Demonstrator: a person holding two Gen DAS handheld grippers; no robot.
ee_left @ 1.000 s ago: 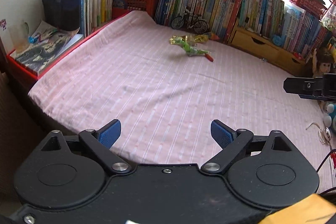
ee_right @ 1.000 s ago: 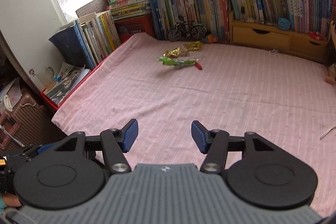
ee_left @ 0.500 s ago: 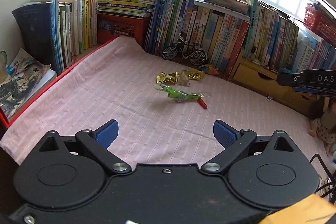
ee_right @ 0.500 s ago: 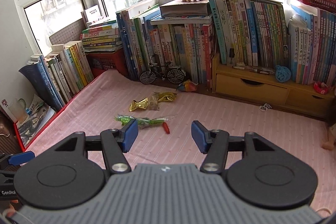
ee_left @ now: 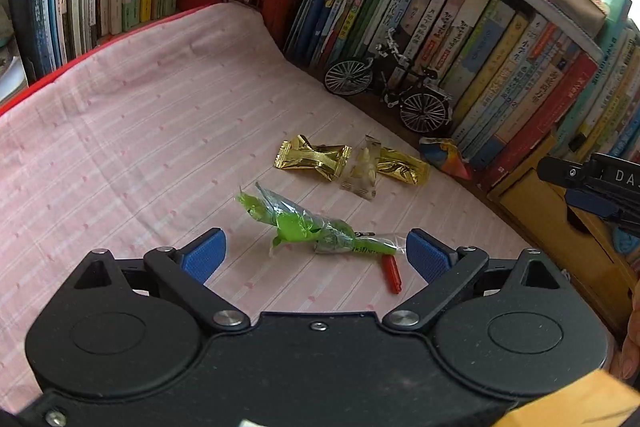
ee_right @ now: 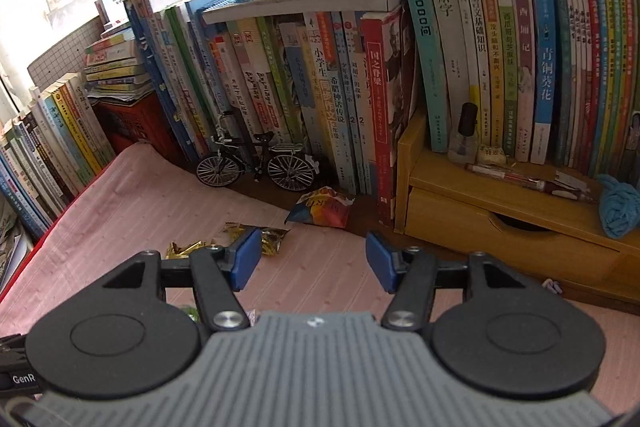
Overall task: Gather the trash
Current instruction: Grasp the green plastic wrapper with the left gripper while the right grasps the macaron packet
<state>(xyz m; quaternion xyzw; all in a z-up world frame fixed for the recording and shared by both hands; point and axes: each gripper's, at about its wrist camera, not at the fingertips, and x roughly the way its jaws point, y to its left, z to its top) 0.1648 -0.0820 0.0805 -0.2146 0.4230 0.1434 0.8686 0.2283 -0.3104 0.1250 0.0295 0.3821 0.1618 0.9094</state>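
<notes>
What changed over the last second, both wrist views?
Both grippers moved in across the pink cloth toward the trash by the books. The left gripper now frames the green wrapper; the right gripper faces the colourful wrapper under the toy bicycle. Nothing was gripped or released. Both stayed open and empty; the gold wrappers lie where they were.
</notes>
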